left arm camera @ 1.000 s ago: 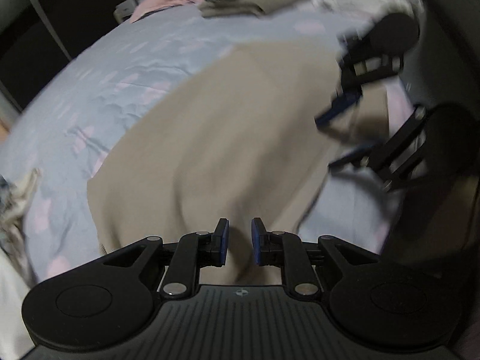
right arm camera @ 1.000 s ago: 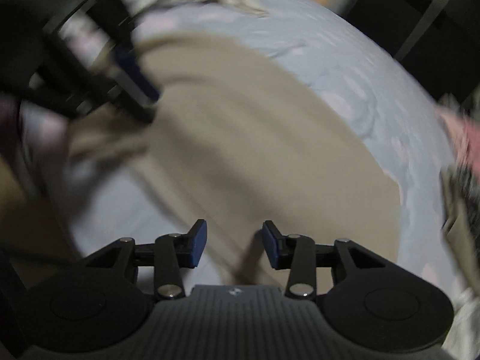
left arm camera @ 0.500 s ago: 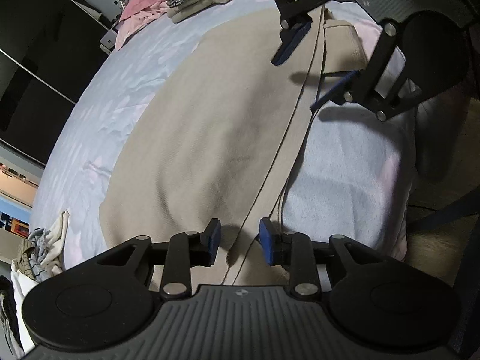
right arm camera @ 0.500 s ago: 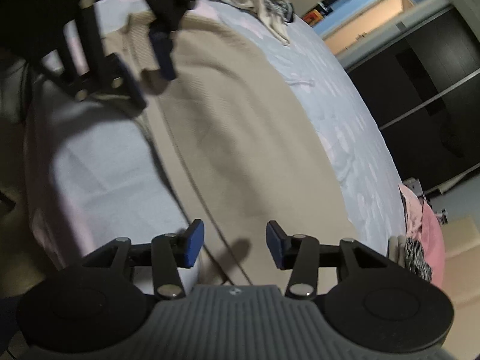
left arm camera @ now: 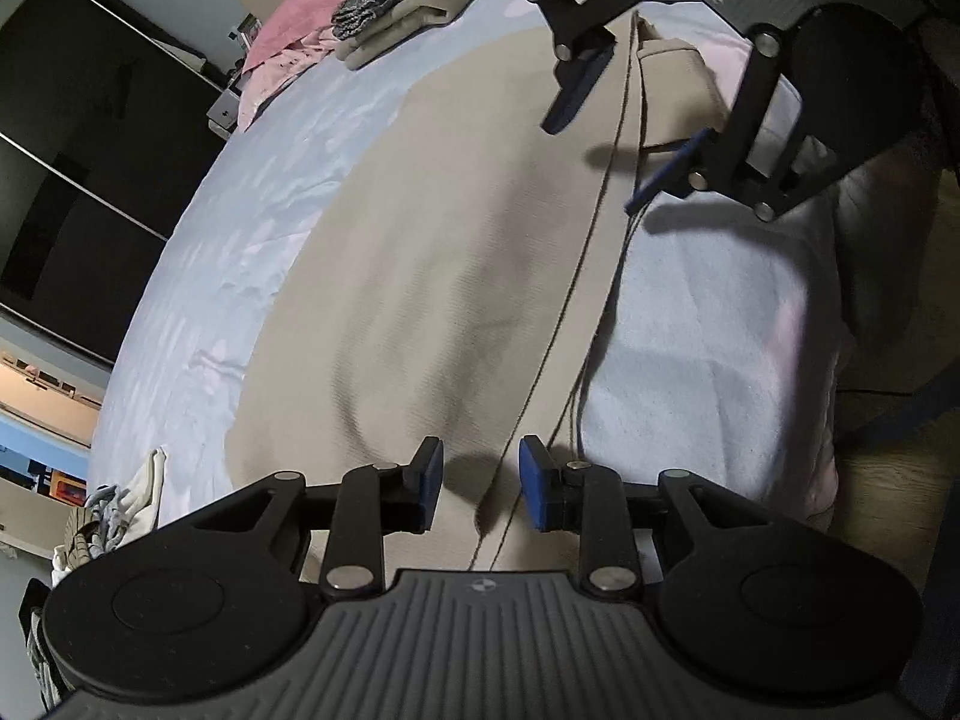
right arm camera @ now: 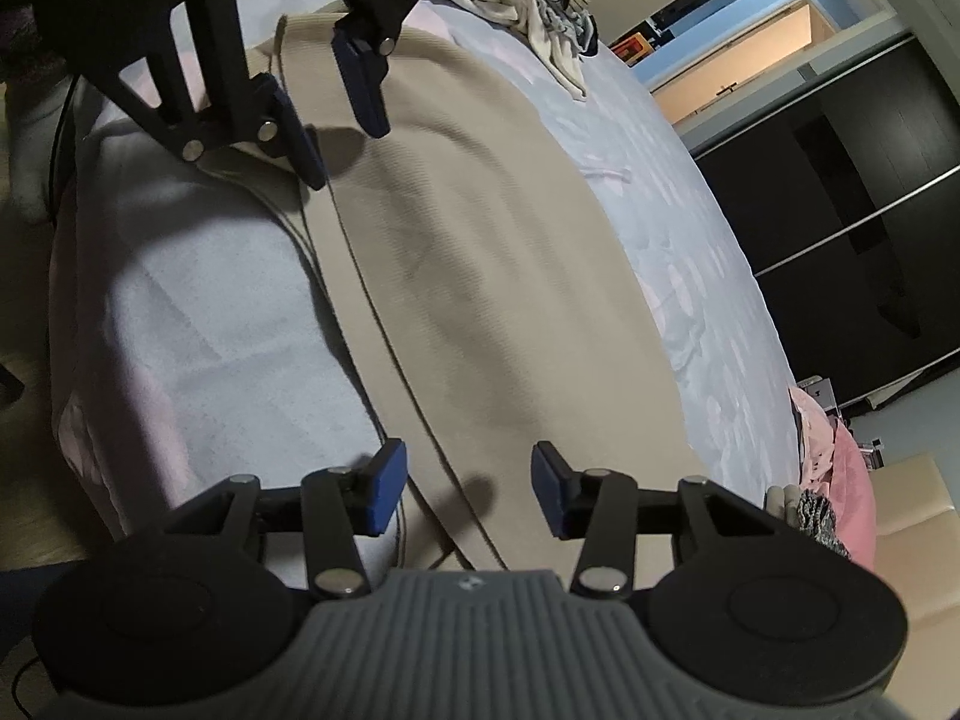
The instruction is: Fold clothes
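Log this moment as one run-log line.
stage: beige garment flat on bed | left gripper: open over near hem, jaws just opened | right gripper: open over same hem, nothing gripped | next: likely pinch hem

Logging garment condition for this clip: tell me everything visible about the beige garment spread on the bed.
The beige garment is a ribbed-looking knit, lying flat and spread wide across the pale blue bedsheet, near the bed's edge. A band with a dark seam line runs along its near edge, which looks doubled over, with a small folded flap at one end. A few soft wrinkles cross its middle. The left gripper and right gripper hang over that edge band at opposite ends, jaws open, neither visibly pinching the cloth.
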Demonstrator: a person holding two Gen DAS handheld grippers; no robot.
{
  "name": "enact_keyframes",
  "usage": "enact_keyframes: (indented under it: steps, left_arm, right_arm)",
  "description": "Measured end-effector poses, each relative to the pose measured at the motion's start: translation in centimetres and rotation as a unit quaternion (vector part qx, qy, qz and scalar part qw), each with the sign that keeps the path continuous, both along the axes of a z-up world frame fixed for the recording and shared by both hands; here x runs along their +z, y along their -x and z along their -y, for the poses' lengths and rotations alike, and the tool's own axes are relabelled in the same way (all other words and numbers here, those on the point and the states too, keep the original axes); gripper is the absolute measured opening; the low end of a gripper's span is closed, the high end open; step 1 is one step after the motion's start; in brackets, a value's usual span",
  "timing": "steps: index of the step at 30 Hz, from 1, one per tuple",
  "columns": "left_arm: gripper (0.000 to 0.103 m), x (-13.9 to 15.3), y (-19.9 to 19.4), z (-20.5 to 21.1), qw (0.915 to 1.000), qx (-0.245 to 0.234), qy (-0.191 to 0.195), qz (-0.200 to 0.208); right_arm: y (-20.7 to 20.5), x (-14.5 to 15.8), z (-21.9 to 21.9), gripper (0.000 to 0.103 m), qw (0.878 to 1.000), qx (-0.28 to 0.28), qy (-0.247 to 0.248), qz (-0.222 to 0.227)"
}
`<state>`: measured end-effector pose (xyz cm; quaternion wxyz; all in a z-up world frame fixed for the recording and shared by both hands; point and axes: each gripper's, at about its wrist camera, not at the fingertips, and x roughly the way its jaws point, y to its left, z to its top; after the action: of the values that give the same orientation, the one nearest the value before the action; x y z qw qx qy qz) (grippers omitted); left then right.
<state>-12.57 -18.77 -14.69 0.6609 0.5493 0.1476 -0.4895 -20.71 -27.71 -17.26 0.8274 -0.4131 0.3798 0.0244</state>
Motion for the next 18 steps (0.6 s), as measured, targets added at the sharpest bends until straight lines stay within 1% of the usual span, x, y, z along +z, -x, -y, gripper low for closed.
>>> enact_keyframes:
  steps: [4, 8, 11, 12, 13, 14, 15, 17, 18]
  left_arm:
    - [0.026, -0.5, -0.2, 0.2, 0.9998, 0.003, -0.009, 0.015]
    - [0.026, -1.1, -0.3, 0.4, 0.9996, 0.004, -0.020, 0.020]
    - [0.025, -1.3, -0.5, 0.5, 0.9995, 0.003, -0.020, 0.024]
    - [0.022, -1.2, -0.5, 0.5, 0.9995, 0.003, -0.020, 0.025]
    - [0.012, -1.2, -0.6, 0.4, 0.9995, 0.002, -0.020, 0.024]
    - [0.009, -1.0, -0.5, 0.3, 0.9996, 0.002, -0.018, 0.023]
    - [0.008, -0.9, -0.5, 0.2, 0.9996, 0.001, -0.016, 0.022]
    - [0.003, -0.3, -0.4, 0.0, 0.9998, 0.000, -0.008, 0.017]
    - [0.002, 0.1, -0.5, -0.1, 0.9999, 0.000, -0.004, 0.013]
  right_arm:
    - [-0.1, -0.2, -0.1, 0.048, 1.000, 0.003, 0.012, 0.005]
    - [-0.2, -1.0, -0.1, 0.044, 1.000, 0.009, 0.029, -0.008]
    - [-0.1, -1.8, -0.1, 0.043, 0.999, 0.016, 0.051, -0.009]
    - [0.0, -2.0, -0.1, 0.038, 0.998, 0.017, 0.061, -0.007]
    - [0.1, -2.2, -0.1, 0.033, 0.997, 0.016, 0.070, -0.005]
    - [0.2, -2.3, -0.1, 0.019, 0.997, 0.016, 0.078, -0.004]
    - [0.3, -2.2, -0.1, 0.007, 0.997, 0.016, 0.081, -0.003]
    - [0.6, -1.9, -0.1, 0.005, 0.996, 0.018, 0.083, 0.003]
    - [0.8, -1.6, -0.2, 0.004, 0.997, 0.019, 0.080, 0.009]
